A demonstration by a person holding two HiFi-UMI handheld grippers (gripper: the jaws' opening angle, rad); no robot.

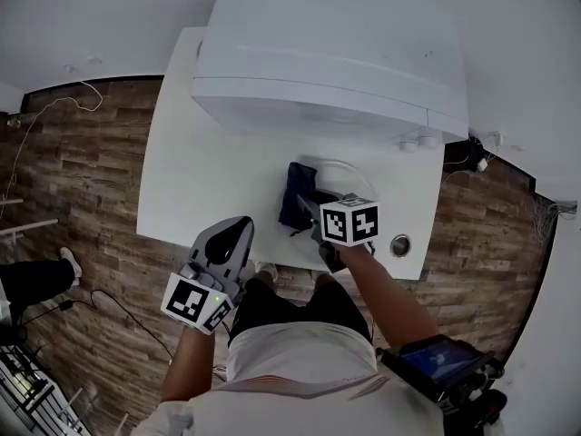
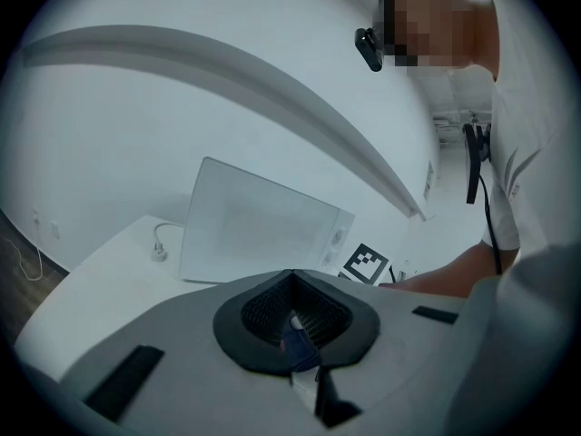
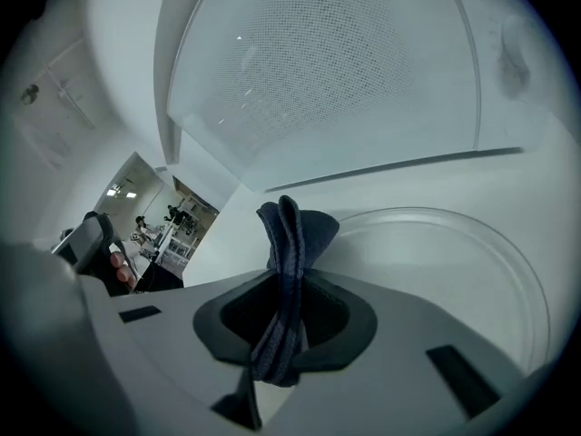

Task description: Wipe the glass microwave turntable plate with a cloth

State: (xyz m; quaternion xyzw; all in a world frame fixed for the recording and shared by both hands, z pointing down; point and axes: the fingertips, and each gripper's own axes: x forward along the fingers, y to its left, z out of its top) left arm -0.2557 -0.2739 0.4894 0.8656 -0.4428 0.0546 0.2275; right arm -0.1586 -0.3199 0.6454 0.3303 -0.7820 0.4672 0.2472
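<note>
The glass turntable plate [image 1: 349, 173] lies on the white table [image 1: 195, 180] in front of the microwave [image 1: 327, 44]. My right gripper [image 1: 310, 209] is over the plate's left rim, shut on a folded dark blue cloth [image 1: 297, 193]. In the right gripper view the cloth [image 3: 289, 243] sticks up from between the jaws of the right gripper [image 3: 289, 284], beside the plate [image 3: 454, 262]. My left gripper [image 1: 238, 229] hovers at the table's front edge with its jaws together, holding nothing; in its own view the left gripper [image 2: 291, 277] faces the microwave [image 2: 259, 230].
A small round metal object [image 1: 399, 244] sits near the table's front right corner. A cable with a plug [image 2: 161, 249] lies on the table left of the microwave. Wood floor [image 1: 82, 180] surrounds the table.
</note>
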